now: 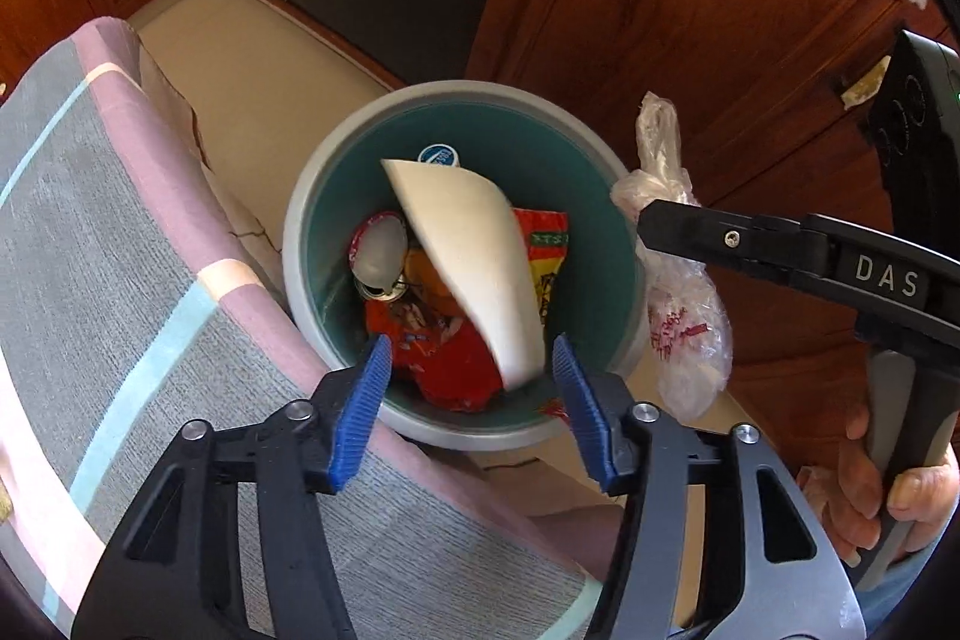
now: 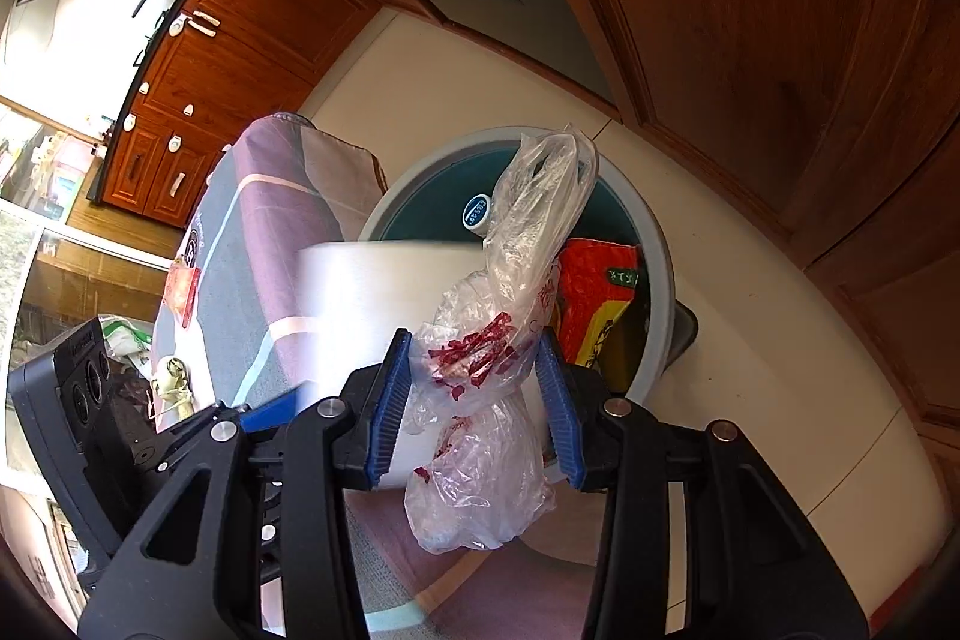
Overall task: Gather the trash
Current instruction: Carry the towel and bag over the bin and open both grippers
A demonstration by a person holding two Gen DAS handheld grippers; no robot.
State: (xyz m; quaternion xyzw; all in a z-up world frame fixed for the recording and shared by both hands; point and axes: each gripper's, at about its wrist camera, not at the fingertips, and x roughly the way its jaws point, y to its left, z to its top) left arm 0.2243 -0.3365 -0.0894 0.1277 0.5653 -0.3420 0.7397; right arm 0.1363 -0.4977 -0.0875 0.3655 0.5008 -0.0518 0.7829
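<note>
A cloth-covered surface (image 1: 120,250) is seen at 9 o'clock of a grey waste bin (image 1: 312,196) standing on the floor (image 1: 252,58). Inside the bin, a white foam sheet (image 1: 474,256) is seen above a red snack wrapper (image 1: 450,358), a can (image 1: 378,256) and a blue bottle cap (image 1: 438,155). The left tool (image 1: 471,388) is held released above the bin's 6 o'clock rim. A crumpled plastic bag (image 2: 492,370) is grasped in the right tool (image 2: 474,400), at the bin's 3 o'clock.
</note>
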